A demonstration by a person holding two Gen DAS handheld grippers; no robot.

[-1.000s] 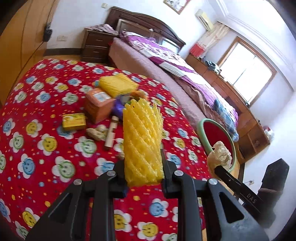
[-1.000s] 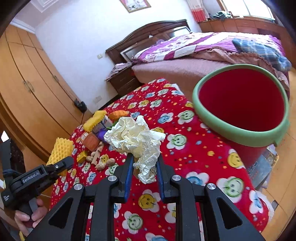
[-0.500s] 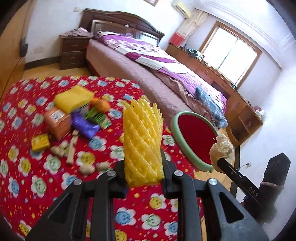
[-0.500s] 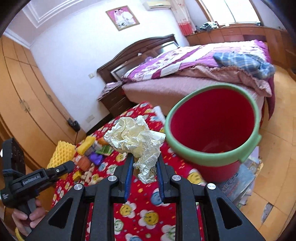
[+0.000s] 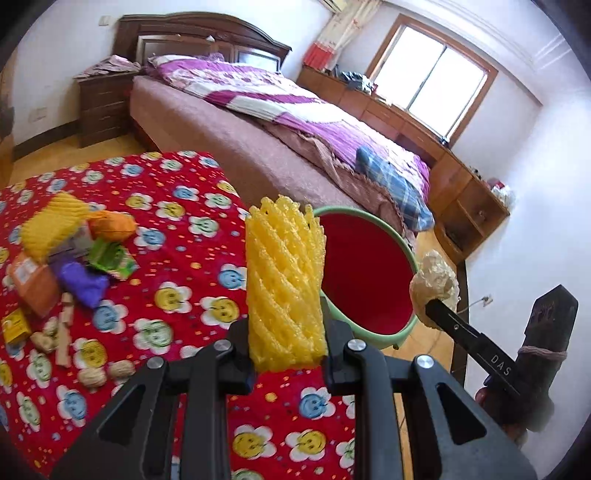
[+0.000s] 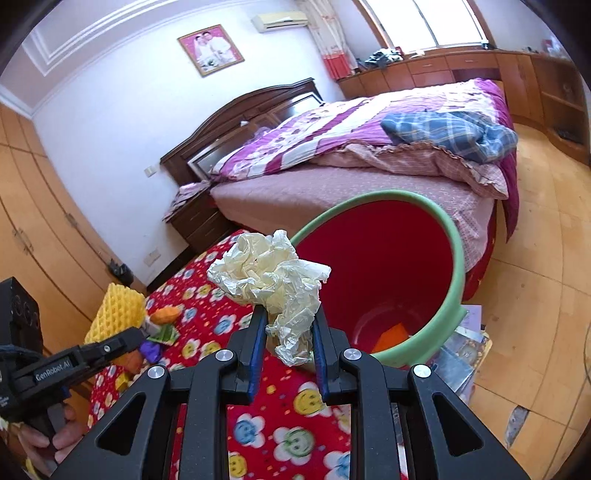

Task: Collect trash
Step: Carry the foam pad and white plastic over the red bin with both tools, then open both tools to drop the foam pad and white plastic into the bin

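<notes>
Part of the red bin's (image 5: 364, 273) rim is hidden behind the yellow foam net (image 5: 284, 284). The orange item (image 6: 393, 334) inside the bin cannot be identified. The tablecloth (image 6: 295, 424) is cut off by the frame edge.

This is a bedroom in a home. A large bed (image 6: 354, 162) with a dark wooden headboard (image 6: 236, 114) and a purple quilt (image 5: 280, 99) fills the middle of both views. A nightstand (image 5: 105, 103) stands beside it at the upper left of the left view. A framed portrait (image 6: 210, 50) and an air conditioner (image 6: 279, 20) hang on the white wall at the top of the right view. Wooden wardrobes (image 6: 33, 206) cover the left side, low cabinets (image 6: 461, 66) run under the window (image 5: 430, 79), and the floor (image 6: 546, 258) is wood.
</notes>
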